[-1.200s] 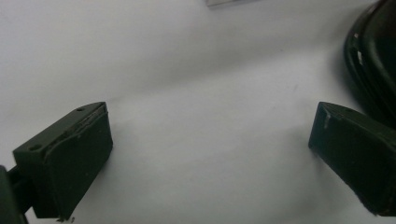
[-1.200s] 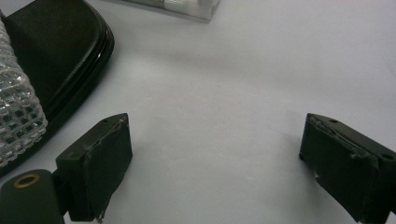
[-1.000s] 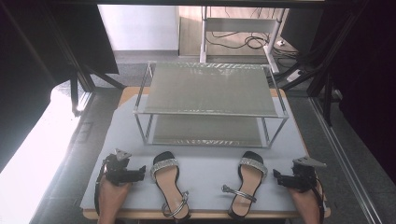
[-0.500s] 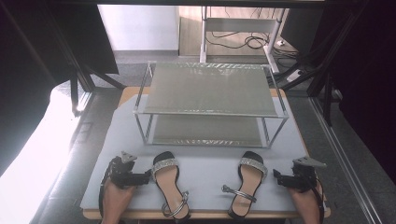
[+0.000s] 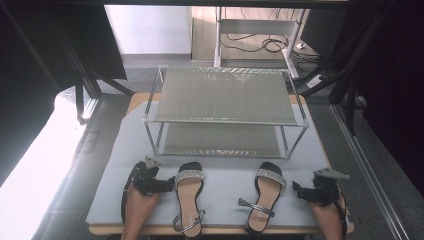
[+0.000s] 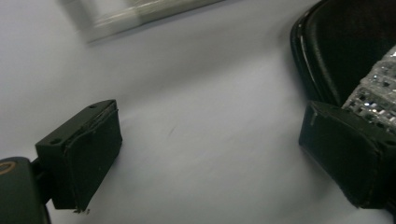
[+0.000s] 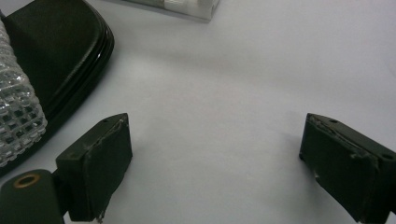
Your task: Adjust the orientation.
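Approach step, prob: left gripper (image 5: 167, 184) wide open, empty, touching left sandal (image 5: 188, 192); right gripper (image 5: 298, 190) same, idle. Next: straddle strap, close.

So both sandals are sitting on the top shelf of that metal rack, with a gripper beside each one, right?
Not quite. The high view shows the left sandal and the right sandal lying on the grey mat in front of the rack, not on its top shelf. A gripper does sit beside each.

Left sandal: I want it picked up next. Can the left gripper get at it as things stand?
Probably yes: the left gripper is open right beside the left sandal, with nothing between them.
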{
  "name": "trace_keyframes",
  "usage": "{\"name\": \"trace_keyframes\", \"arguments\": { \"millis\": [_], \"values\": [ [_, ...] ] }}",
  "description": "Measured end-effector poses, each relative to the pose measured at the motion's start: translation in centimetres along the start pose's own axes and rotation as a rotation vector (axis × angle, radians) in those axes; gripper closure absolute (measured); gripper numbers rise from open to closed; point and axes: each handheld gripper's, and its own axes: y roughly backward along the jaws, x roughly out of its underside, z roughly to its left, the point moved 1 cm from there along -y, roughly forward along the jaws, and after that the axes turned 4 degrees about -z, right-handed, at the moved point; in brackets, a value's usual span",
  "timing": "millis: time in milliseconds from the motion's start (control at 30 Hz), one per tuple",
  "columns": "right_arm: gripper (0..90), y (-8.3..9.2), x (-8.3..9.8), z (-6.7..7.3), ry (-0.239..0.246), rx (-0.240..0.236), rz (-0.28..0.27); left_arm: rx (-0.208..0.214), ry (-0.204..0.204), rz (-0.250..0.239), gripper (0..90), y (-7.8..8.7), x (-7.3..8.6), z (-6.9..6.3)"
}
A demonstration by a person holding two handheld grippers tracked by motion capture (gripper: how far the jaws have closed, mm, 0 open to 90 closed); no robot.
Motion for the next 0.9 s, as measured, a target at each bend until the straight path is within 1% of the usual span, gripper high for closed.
{"name": "trace_keyframes", "arguments": {
  "millis": [67,267,300,333,500,533,600,700,733,767,800,833,900],
  "values": [
    [8.6,0.0,0.0,0.0,0.0,0.0,0.0,0.011,-0.01,0.003,5.7,-0.5,-0.5,-0.5],
    [8.6,0.0,0.0,0.0,0.0,0.0,0.0,0.043,-0.057,0.004,6.3,-2.0,-1.9,-2.4],
    [8.6,0.0,0.0,0.0,0.0,0.0,-0.001,0.061,-0.071,0.001,7.1,-2.4,-2.3,-3.0],
    [8.6,0.0,0.0,0.0,0.0,0.0,-0.001,0.061,-0.071,0.001,7.2,-2.4,-2.3,-3.0],
    [8.6,0.0,0.0,0.0,0.001,0.001,-0.001,0.091,-0.106,-0.011,7.2,-3.5,-3.2,-4.8],
    [8.6,0.0,0.0,0.0,0.001,0.001,-0.001,0.093,-0.11,-0.013,7.2,-3.6,-3.2,-5.0],
    [8.6,0.0,0.0,0.0,0.001,0.0,-0.001,0.102,-0.117,-0.007,7.2,-3.7,-3.4,-5.1],
    [8.7,0.0,0.0,0.0,0.001,0.001,-0.002,0.119,-0.115,0.012,7.8,-3.3,-3.4,-4.7],
    [8.7,0.0,0.0,0.0,0.001,0.001,-0.002,0.132,-0.114,0.017,6.6,-3.1,-3.3,-4.6],
    [8.6,0.0,0.0,0.0,0.001,0.001,-0.002,0.138,-0.113,0.01,5.1,-2.7,-3.3,-4.4],
    [8.7,0.0,0.0,0.0,0.001,0.001,-0.002,0.167,-0.098,-0.012,7.0,-1.9,-3.1,-4.2],
    [8.7,0.0,0.0,0.0,0.001,0.001,-0.002,0.167,-0.098,-0.012,7.7,-1.9,-3.1,-4.2],
    [8.7,0.0,0.0,0.0,0.001,0.001,-0.002,0.199,-0.097,-0.033,8.7,-0.9,-3.0,-4.2]
  ]
}}
